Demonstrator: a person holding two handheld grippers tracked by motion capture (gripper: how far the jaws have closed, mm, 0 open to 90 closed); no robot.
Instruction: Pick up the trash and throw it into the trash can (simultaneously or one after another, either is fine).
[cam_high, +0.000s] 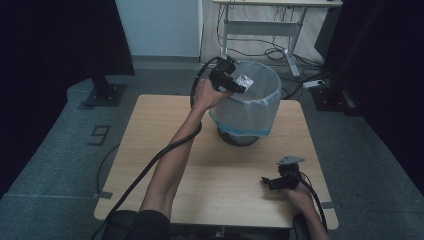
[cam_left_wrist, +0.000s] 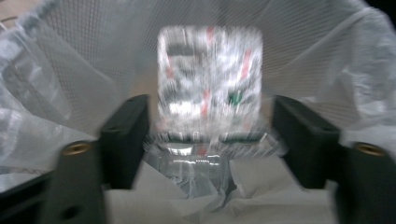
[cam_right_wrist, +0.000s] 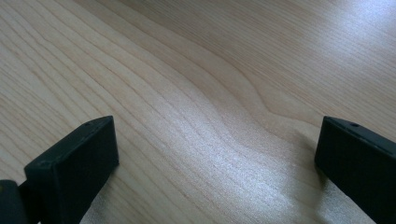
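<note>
My left gripper (cam_high: 239, 86) hovers over the mouth of a mesh waste bin (cam_high: 272, 87) lined with a white bag, at the table's far middle. A silvery foil packet (cam_high: 245, 80) with red and green print sits just past its tips. In the left gripper view the packet (cam_left_wrist: 210, 70) is blurred. It hangs between and ahead of the jaws, which stand apart with a gap on each side of it, so this gripper (cam_left_wrist: 211, 100) is open. My right gripper (cam_high: 267, 182) rests near the table's front right, open (cam_right_wrist: 218, 123) over bare wood.
The bin's liner (cam_left_wrist: 93, 60) holds crumpled white paper (cam_left_wrist: 163, 196) and a clear plastic scrap (cam_left_wrist: 196, 168) at the bottom. The wooden table (cam_high: 165, 145) is bare around the bin. Black stands and a desk frame (cam_high: 260, 30) lie beyond the table.
</note>
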